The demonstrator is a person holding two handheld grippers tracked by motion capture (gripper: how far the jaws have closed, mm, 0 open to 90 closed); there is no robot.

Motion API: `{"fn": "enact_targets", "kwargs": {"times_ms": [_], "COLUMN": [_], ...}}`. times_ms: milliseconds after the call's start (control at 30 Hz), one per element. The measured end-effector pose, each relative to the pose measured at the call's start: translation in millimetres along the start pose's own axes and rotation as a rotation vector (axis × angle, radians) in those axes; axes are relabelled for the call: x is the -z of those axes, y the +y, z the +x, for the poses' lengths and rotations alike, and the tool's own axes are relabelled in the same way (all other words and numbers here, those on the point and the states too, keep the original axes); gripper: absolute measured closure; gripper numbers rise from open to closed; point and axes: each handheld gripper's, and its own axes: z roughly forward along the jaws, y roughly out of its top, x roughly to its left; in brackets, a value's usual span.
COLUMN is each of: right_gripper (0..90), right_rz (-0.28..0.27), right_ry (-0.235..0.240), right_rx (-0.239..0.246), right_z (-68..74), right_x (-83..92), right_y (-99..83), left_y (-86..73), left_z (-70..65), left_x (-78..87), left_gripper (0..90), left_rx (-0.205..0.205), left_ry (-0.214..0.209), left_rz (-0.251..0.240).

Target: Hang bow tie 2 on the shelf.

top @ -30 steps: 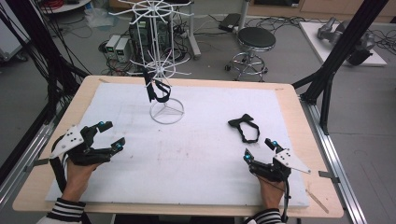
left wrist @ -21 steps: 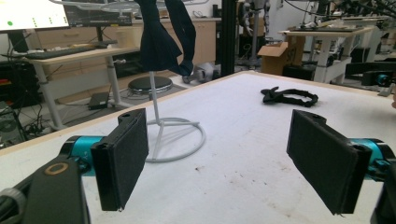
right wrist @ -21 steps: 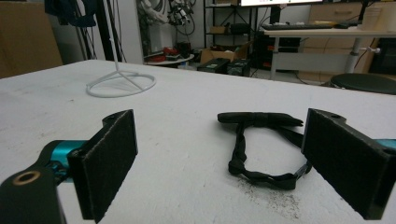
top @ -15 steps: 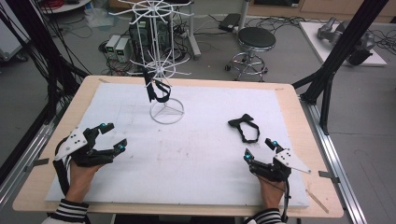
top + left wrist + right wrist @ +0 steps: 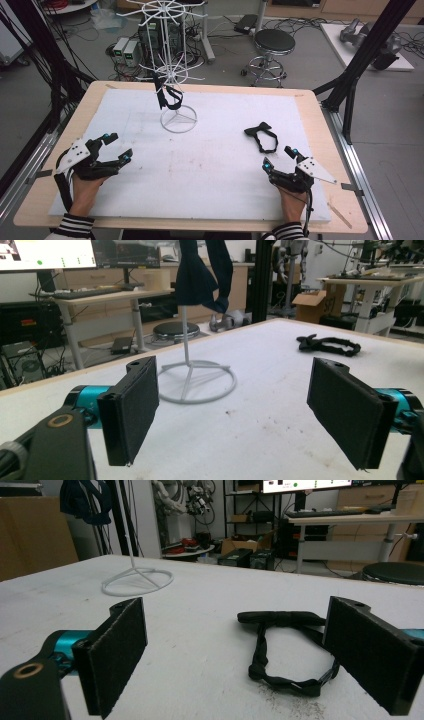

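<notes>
High view: your right gripper [image 5: 280, 159] rests on the white mat [image 5: 210, 165], jaws wide apart and empty, just short of the black bow tie [image 5: 261, 136] lying flat ahead of it. Nothing stands between them. Your left gripper [image 5: 114, 148] sits at the mat's left edge, jaws also spread wide, holding nothing. Farther back stands the white wire rack [image 5: 176, 95], a second dark tie [image 5: 167, 96] hanging from it. A stool [image 5: 274, 42] stands beyond the table [image 5: 310, 100]. No writing is legible.
</notes>
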Motion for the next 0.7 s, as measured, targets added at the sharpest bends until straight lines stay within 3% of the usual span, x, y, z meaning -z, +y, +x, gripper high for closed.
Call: {"fn": "enact_targets", "kwargs": {"times_ms": [333,700], "right_gripper": [10.0,10.0], "right_rz": [0.041,0.125], "right_ry": [0.031,0.064], "right_rx": [0.025,0.116], "right_z": [-13.4,-31.1], "right_x": [-1.6,-17.5], "right_y": [24.5,63.4], "left_y": [-10.0,-14.8], "left_z": [-0.5,-0.1], "left_x": [-0.4,-1.5], "left_gripper": [21.2,21.2], "left_rx": [0.006,0.014], "left_ry": [0.023,0.020], "left_rz": [0.016,0.027]}}
